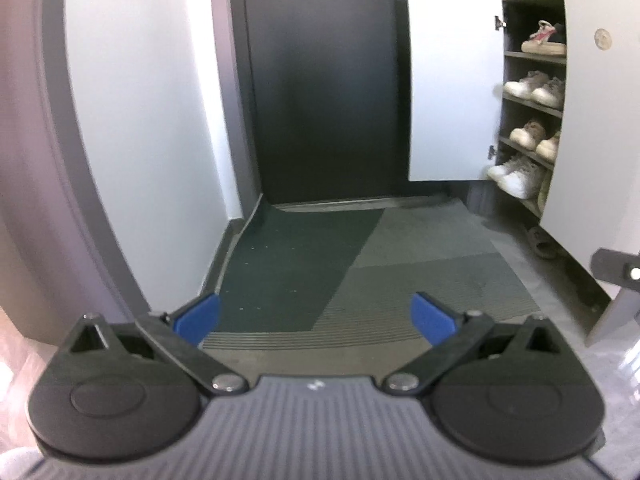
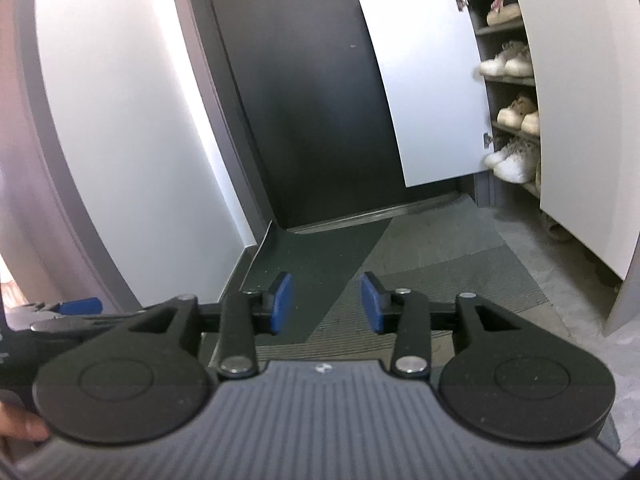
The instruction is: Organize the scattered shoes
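Note:
An open shoe cabinet (image 1: 532,106) stands at the right, with shoes on each shelf. A shoe with pink laces (image 1: 542,40) sits on top, a white pair (image 1: 534,86) below it, then a beige pair (image 1: 532,134) and white sneakers (image 1: 516,174) lowest. The right wrist view shows the same white sneakers (image 2: 512,160). A dark sandal (image 1: 540,242) lies on the floor under the cabinet. My left gripper (image 1: 316,316) hangs open over the doormat, holding nothing. My right gripper (image 2: 326,304) is open too, with only mat showing between its blue pads (image 2: 280,304).
Two white cabinet doors stand open: one (image 1: 452,80) swung toward the dark entrance door (image 1: 320,80), the other (image 1: 596,120) close on the right. A grey striped doormat (image 1: 360,272) covers the floor. A white wall (image 1: 140,120) bounds the left.

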Demonstrator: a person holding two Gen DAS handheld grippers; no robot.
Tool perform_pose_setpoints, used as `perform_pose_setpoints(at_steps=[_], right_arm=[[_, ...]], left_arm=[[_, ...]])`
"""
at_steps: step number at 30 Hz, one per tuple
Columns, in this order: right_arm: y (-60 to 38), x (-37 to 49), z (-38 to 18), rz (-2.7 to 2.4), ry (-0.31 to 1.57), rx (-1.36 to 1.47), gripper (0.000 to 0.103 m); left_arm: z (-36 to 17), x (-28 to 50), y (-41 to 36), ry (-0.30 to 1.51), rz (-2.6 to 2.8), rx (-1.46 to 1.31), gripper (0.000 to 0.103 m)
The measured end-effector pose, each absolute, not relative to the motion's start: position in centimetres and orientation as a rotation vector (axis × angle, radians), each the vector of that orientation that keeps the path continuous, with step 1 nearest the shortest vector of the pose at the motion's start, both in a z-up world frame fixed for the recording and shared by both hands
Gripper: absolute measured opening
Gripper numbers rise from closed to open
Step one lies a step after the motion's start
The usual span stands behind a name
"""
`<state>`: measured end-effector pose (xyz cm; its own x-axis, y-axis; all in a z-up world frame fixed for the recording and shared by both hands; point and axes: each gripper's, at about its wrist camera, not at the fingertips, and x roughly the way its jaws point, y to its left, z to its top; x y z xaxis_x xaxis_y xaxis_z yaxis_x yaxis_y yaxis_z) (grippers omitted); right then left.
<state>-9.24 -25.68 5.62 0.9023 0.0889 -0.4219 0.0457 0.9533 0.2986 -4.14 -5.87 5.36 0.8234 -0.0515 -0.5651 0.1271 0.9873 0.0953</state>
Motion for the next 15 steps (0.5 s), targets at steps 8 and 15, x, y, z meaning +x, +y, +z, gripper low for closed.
perform_pose_setpoints(at_steps=[8, 15], right_arm=[[-24.7, -9.1, 4.8, 0.049, 0.462, 0.305, 0.103], [-24.1, -8.1, 4.6, -0.01, 0.469, 0.269, 0.103]], left_arm=[[5.1, -3.3, -5.0, 0.625, -0.097, 0.093, 0.103], [5.1, -3.1, -4.5, 0.643, -0.122, 0.073, 0.103]])
